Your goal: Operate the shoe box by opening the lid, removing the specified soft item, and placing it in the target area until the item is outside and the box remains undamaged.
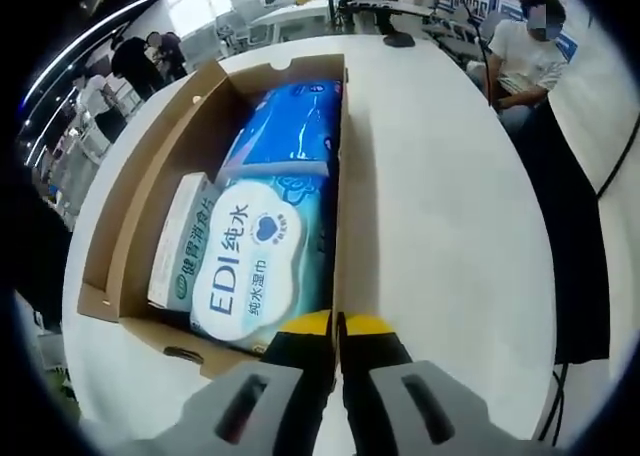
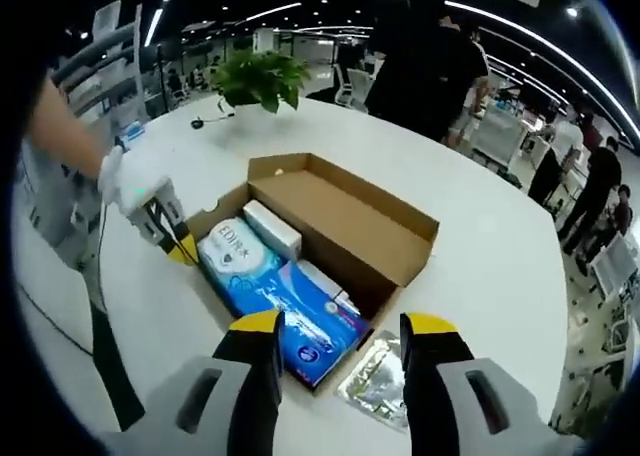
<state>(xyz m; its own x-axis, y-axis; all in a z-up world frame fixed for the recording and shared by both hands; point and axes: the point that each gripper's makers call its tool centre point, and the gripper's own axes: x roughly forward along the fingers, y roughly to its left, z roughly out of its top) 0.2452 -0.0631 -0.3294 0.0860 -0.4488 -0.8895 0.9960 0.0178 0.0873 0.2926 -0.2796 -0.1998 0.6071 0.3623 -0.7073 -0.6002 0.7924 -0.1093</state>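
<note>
The cardboard shoe box (image 1: 140, 216) (image 2: 345, 221) lies open on the white round table (image 1: 440, 226), lid folded back. Inside lie a white "EDI" wet-wipes pack (image 1: 250, 261) (image 2: 232, 251), a blue soft pack (image 1: 290, 121) (image 2: 300, 316) and a small white-green carton (image 1: 180, 241) (image 2: 272, 228). My left gripper (image 1: 337, 324) is shut on the near end of the box's side wall. In the right gripper view the left gripper (image 2: 172, 231), held by a gloved hand, sits at the box's left end. My right gripper (image 2: 343, 323) hangs open above the blue pack.
A silver foil packet (image 2: 375, 381) lies on the table beside the box's near corner. A potted plant (image 2: 260, 76) stands at the table's far side. A seated person (image 1: 525, 46) and standing people (image 2: 430, 66) are beyond the table edge. A black mouse (image 1: 398, 39) lies far off.
</note>
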